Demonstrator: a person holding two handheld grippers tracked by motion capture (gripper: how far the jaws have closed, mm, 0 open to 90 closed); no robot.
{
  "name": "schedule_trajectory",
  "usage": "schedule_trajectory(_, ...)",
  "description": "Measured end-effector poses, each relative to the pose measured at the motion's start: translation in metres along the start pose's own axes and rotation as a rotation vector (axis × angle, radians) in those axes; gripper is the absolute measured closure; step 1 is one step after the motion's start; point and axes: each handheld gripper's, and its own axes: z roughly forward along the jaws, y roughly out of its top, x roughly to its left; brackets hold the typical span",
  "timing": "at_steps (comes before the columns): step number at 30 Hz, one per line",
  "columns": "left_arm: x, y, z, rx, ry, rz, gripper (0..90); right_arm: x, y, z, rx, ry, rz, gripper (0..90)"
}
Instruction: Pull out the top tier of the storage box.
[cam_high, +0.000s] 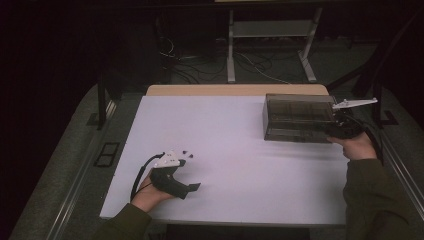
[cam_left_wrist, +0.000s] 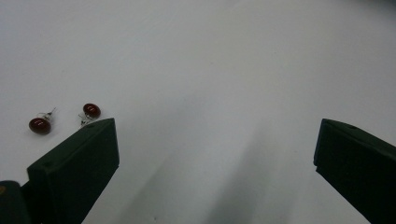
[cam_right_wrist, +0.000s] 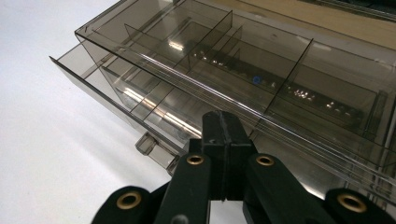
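Note:
A smoky clear plastic organiser box (cam_high: 299, 116) stands at the far right of the white table. In the right gripper view its divided drawer (cam_right_wrist: 140, 100) is pulled partly out, with a small handle (cam_right_wrist: 146, 142) on its front. My right gripper (cam_right_wrist: 224, 122) is shut with nothing between its jaws, and its tip is at the drawer's front edge. From above, the right gripper (cam_high: 332, 131) is at the box's near right corner. Two red stud earrings (cam_left_wrist: 39, 125) (cam_left_wrist: 91, 110) lie on the table just left of my left gripper (cam_left_wrist: 217, 128). This gripper is open wide over bare table. The left gripper (cam_high: 189, 174) is near the front left.
The white tabletop (cam_high: 230, 150) has open room between the two hands. A wooden strip (cam_high: 235, 90) runs along its far edge. Beyond it are metal frame legs (cam_high: 231, 50) and cables on a dark floor.

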Motion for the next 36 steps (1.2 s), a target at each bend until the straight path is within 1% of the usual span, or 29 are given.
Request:
schedule_trajectory(12, 0.0001, -0.0002, -0.0001, 0.0, -0.001, 0.0, 0.0, -0.0015, -0.0026, 0.002, 0.016, -0.008, -0.006, 88.9)
schedule_trajectory(28, -0.0002, -0.0004, 0.0, 0.002, -0.002, 0.001, 0.0, -0.0009, -0.0046, 0.0027, 0.022, 0.008, -0.007, 89.0)
schedule_trajectory(31, -0.0002, -0.0002, -0.0001, 0.006, -0.003, 0.006, 0.0, 0.0006, -0.0048, 0.0044, 0.033, 0.011, -0.007, 88.9)
schedule_trajectory(36, -0.0003, -0.0003, -0.0006, 0.002, -0.002, 0.001, 0.0, 0.0015, -0.0063, 0.0061, 0.047, 0.015, -0.012, 88.9)
